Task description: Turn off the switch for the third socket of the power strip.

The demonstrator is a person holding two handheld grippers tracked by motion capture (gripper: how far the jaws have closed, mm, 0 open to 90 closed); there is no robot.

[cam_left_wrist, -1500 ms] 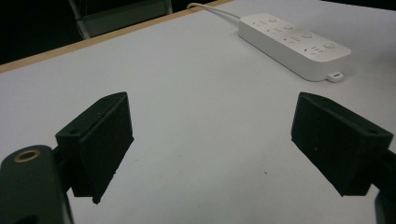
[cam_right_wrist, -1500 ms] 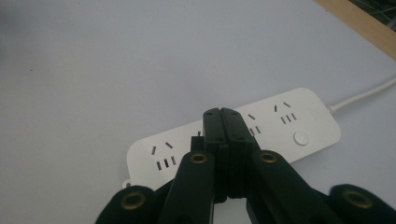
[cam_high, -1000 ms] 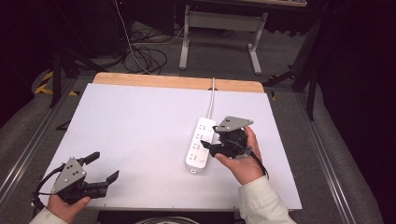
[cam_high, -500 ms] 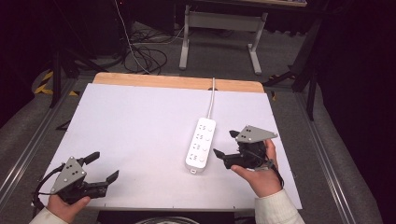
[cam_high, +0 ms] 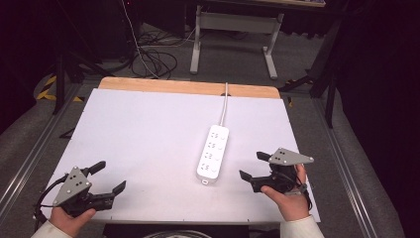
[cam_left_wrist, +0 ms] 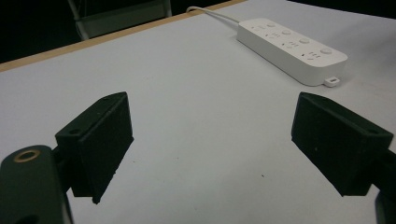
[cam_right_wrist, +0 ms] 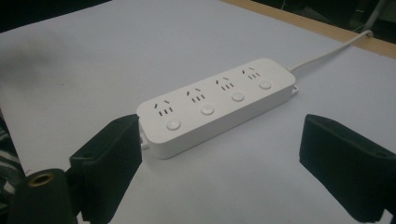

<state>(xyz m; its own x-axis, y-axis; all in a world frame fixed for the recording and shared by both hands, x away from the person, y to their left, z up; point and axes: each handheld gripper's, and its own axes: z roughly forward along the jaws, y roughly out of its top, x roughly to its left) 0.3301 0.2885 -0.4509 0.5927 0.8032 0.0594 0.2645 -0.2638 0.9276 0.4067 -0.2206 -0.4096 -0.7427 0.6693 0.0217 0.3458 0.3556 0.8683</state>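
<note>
Two hand-held grippers, both spread, flank a white power strip on the tabletop.

The power strip [cam_high: 214, 152] lies flat on the white tabletop [cam_high: 148, 129], right of its middle, its cord [cam_high: 224, 101] running off over the far wooden edge. The right hand-held gripper [cam_high: 255, 167] sits just beside the strip's near end, to its right, apart from it; its jaws have just been opening and now stand wide with nothing between them. In the right gripper view the strip [cam_right_wrist: 217, 105] lies ahead of those jaws, four sockets and four round buttons facing up. The left hand-held gripper [cam_high: 110, 177] rests at the near left corner, well apart from the strip, jaws spread and empty; in the left gripper view the strip [cam_left_wrist: 292, 49] lies far off at the upper right.
</note>
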